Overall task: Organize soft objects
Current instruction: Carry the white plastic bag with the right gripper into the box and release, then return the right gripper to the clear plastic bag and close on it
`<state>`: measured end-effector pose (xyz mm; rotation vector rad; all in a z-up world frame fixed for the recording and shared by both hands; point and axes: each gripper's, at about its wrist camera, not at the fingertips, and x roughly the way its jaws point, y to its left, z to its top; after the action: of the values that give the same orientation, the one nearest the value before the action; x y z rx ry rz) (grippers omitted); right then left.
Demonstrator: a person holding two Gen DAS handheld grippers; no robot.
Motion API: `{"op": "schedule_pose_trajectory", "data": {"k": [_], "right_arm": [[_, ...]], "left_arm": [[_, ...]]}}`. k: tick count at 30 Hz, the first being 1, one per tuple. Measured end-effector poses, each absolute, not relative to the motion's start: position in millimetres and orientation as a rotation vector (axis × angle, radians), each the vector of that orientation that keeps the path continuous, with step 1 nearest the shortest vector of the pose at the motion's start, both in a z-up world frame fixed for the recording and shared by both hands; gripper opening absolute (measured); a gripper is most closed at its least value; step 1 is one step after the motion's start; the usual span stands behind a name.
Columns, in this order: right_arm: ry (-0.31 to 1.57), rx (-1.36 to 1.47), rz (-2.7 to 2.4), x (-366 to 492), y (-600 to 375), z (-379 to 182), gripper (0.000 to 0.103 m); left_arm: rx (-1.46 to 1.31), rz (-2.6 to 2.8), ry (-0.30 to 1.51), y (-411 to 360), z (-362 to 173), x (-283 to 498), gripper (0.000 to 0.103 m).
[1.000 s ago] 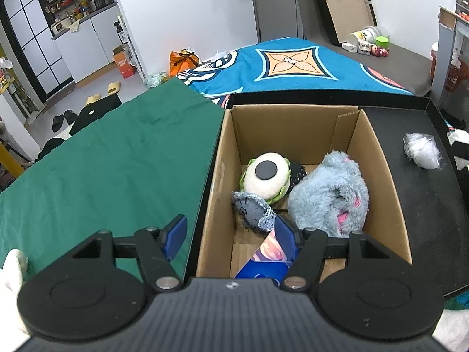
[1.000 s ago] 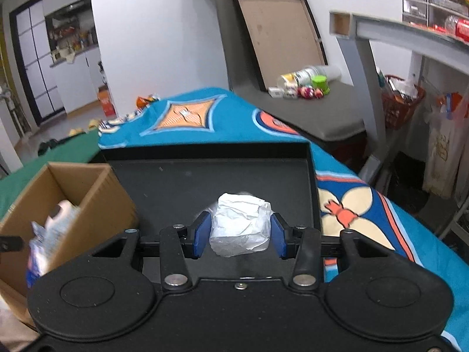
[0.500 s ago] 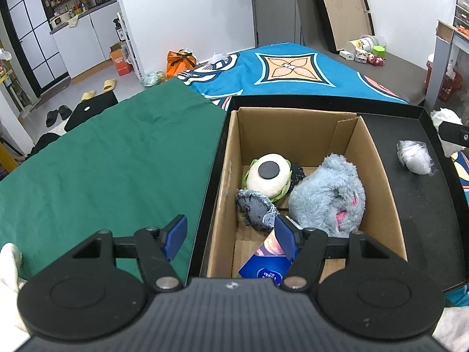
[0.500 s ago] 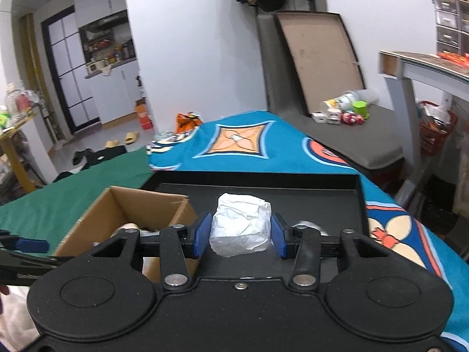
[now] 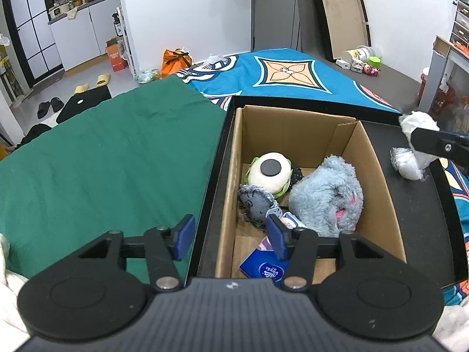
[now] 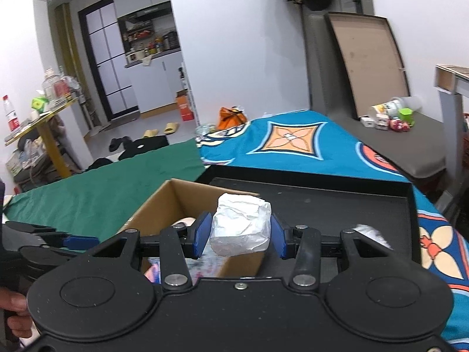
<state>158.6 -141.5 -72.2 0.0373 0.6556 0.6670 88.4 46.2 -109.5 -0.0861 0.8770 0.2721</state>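
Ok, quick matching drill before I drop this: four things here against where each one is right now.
1. grey plush
2. white wrapped bundle
3. clear plastic packet
4. blue tissue pack

a. loose on the black tray
b. in the right tongs
c. cardboard box, near wall
d. cardboard box, right side

1-d, 2-b, 3-a, 4-c

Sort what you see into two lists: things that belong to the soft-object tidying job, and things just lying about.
Part of the job:
- box
- grey plush
- eyeball plush
- white bundle in the right claw
- wrapped bundle on the black tray
- left claw, open

Lying about:
- slippers
- orange bag
- jars and toys
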Motion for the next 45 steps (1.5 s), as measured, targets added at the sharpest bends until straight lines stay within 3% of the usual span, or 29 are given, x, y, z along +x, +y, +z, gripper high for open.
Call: {"op": "schedule_pose_trajectory", "data": {"k": [9,12,14,16,18,35,40,43,45], "right_arm": [[0.704,-0.014,0.78,144.5,-107.7,-74.2,0.044],[0.733,-0.017,0.789,142.3,-104.3,-75.3,0.045],[0.75,-0.006,0.794,141.1,-104.2,-74.8,0.049],[0.74,0.004,0.794,140.0,-105.4,-72.1,0.061],[0.718,-0.004,0.781,139.1,-107.3,-68.8,0.066],[0.718,0.057,0.528,168.4,-156.6,-93.7,0.072],[0.717,0.041,0.482,172.7,-168.1,-105.3,0.078],[0.727,0.047,0.463,176.3,-175.5,-112.5,0.079],[0.733,0.049,0.45,178.5,-180.4,-116.9,0.08]], "left_arm": [[-0.135,0.247,0.9,59.9,-116.9,86.8,0.014],[-0.15,0.236,0.899,62.8,-117.7,86.3,0.008],[-0.167,0.249,0.895,65.1,-118.6,85.4,0.008],[-0.177,0.257,0.889,66.7,-118.3,85.3,0.008],[-0.172,0.256,0.887,66.0,-118.0,85.8,0.008],[-0.124,0.272,0.906,58.2,-114.2,90.5,0.01],[-0.094,0.294,0.905,53.0,-112.0,97.0,0.012],[-0.082,0.303,0.918,50.0,-113.9,100.6,0.017],[-0.069,0.316,0.923,47.3,-115.4,102.6,0.033]]}}
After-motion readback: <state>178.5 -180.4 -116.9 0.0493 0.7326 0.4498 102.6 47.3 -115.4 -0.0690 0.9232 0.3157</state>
